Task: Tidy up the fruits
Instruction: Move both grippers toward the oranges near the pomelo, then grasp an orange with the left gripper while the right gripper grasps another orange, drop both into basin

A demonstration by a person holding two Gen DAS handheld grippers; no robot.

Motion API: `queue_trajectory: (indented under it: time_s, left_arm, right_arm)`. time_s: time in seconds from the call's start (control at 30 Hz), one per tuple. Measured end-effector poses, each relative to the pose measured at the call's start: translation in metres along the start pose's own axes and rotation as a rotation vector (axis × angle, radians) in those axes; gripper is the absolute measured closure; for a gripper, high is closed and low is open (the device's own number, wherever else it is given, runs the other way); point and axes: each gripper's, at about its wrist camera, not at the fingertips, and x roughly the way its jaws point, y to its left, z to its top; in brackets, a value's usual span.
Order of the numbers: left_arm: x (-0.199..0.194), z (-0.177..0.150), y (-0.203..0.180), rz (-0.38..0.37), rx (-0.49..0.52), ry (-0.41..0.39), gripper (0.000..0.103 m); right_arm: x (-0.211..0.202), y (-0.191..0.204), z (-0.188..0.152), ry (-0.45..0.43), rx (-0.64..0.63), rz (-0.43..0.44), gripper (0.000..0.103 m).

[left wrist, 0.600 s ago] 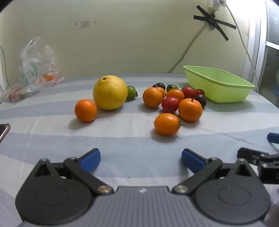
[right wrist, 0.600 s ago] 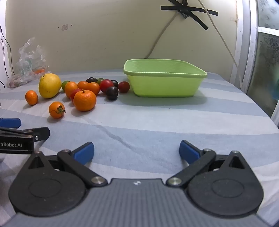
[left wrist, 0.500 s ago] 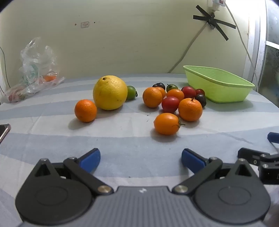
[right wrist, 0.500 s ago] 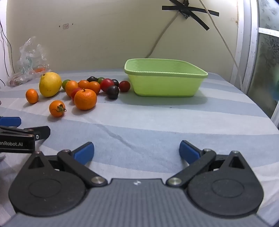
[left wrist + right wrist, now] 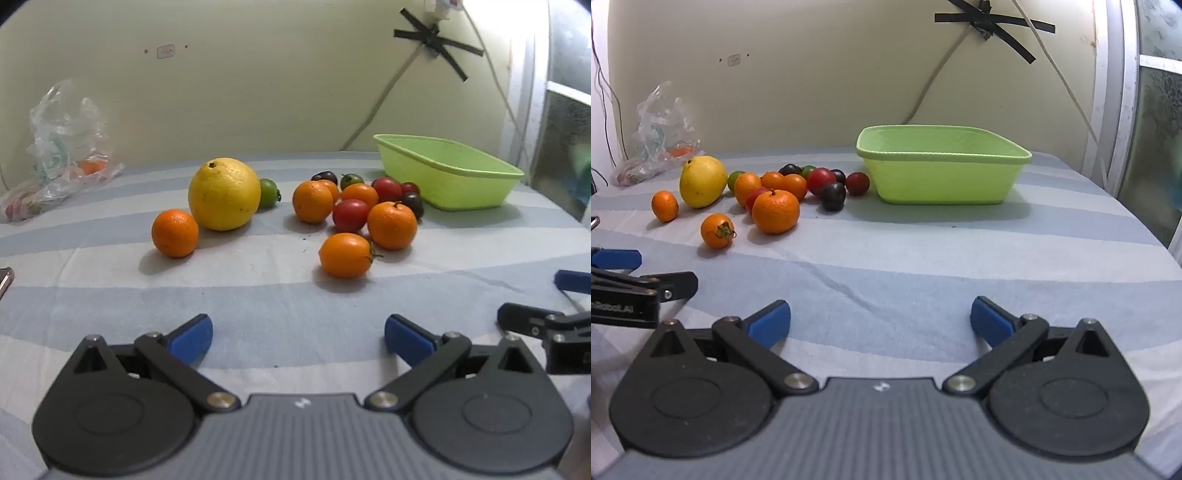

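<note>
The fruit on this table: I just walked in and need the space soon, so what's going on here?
A person holds two grippers, both open and empty above the striped cloth. The left gripper faces the loose fruit: a big yellow citrus, oranges, and small tomatoes. The right gripper faces the green basket, whose inside is hidden. Nothing is picked up.

The table wears a striped cloth [image 5: 923,258], matt and softly creased. The green basket [image 5: 942,177] looks like smooth plastic with a dull sheen. The big yellow citrus [image 5: 223,199] has a pitted, matt rind; the red tomato [image 5: 351,215] beside the oranges is glossy and taut. A crinkled clear plastic bag [image 5: 62,147] catches light. The left gripper [image 5: 298,336] shows matt black plastic arms, blue rubbery-looking pads [image 5: 192,334] and shiny metal pins.
</note>
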Motion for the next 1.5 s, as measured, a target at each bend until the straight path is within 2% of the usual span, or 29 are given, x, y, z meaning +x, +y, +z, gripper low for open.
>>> queue_trajectory:
  time_s: [0.13,0.2,0.23,0.27,0.3,0.37,0.47,0.57,0.67,0.73,0.8,0.83,0.9,0.93,1.0,1.07,1.13,1.23,1.33,1.4,1.5]
  left_arm:
    - [-0.01,0.002,0.016,-0.054,-0.044,-0.057,0.0]
    - [-0.012,0.008,0.02,-0.059,-0.036,-0.094,0.004]
    - [-0.012,0.013,0.021,-0.066,-0.032,-0.109,0.012]
    - [-0.011,0.018,0.022,-0.081,-0.028,-0.121,0.021]
    - [-0.01,0.021,0.022,-0.1,-0.022,-0.129,0.025]
    - [-0.006,0.028,0.019,-0.151,0.018,-0.146,0.038]
    - [0.002,0.032,0.006,-0.172,0.117,-0.168,0.047]
    - [0.012,0.032,-0.007,-0.193,0.194,-0.146,0.047]
    - [0.021,0.032,-0.012,-0.2,0.207,-0.121,0.042]
    - [0.027,0.032,-0.014,-0.182,0.21,-0.1,0.041]
    - [0.031,0.033,-0.012,-0.193,0.195,-0.072,0.047]
    - [0.032,0.032,-0.011,-0.199,0.191,-0.065,0.06]
    - [0.032,0.031,-0.011,-0.199,0.185,-0.06,0.06]
    - [0.031,0.03,-0.011,-0.196,0.184,-0.062,0.06]
    - [0.027,0.03,-0.012,-0.204,0.182,-0.066,0.061]
    - [0.021,0.038,-0.016,-0.257,0.174,-0.081,0.06]
    - [0.017,0.056,-0.023,-0.312,0.17,-0.109,0.06]
    - [0.023,0.092,-0.041,-0.387,0.161,-0.135,0.06]
    - [0.043,0.127,-0.066,-0.455,0.159,-0.144,0.06]
    - [0.062,0.143,-0.083,-0.466,0.15,-0.123,0.06]
    - [0.103,0.158,-0.105,-0.475,0.108,-0.034,0.059]
  right_arm:
    - [-0.004,-0.007,-0.001,-0.026,0.031,0.054,0.001]
    - [-0.004,-0.011,0.003,-0.038,0.038,0.09,0.021]
    - [-0.001,-0.013,0.008,-0.036,0.029,0.108,0.029]
    - [0.002,-0.014,0.013,-0.029,0.021,0.133,0.047]
    - [0.005,-0.015,0.019,-0.024,0.024,0.163,0.058]
    - [0.01,-0.015,0.03,-0.032,0.037,0.223,0.062]
    - [0.021,-0.004,0.049,-0.028,0.012,0.302,0.062]
    - [0.036,0.009,0.066,-0.007,0.009,0.361,0.061]
    - [0.051,0.026,0.075,0.009,-0.027,0.385,0.06]
    - [0.059,0.035,0.077,0.013,-0.05,0.372,0.052]
    - [0.071,0.043,0.079,0.041,-0.063,0.38,0.051]
    - [0.077,0.043,0.08,0.059,-0.066,0.385,0.051]
    - [0.086,0.047,0.075,0.09,-0.072,0.396,0.052]
    - [0.09,0.042,0.074,0.102,-0.071,0.408,0.057]
    - [0.079,0.034,0.073,0.072,-0.06,0.406,0.059]
    - [0.063,0.022,0.074,0.017,-0.048,0.413,0.059]
    - [0.047,0.003,0.079,-0.046,-0.028,0.387,0.059]
    - [0.031,-0.036,0.09,-0.127,0.016,0.286,0.059]
    - [0.031,-0.076,0.098,-0.152,0.059,0.172,0.059]
    - [0.039,-0.095,0.102,-0.14,0.05,0.112,0.059]
    - [0.057,-0.105,0.104,-0.105,0.002,0.073,0.059]
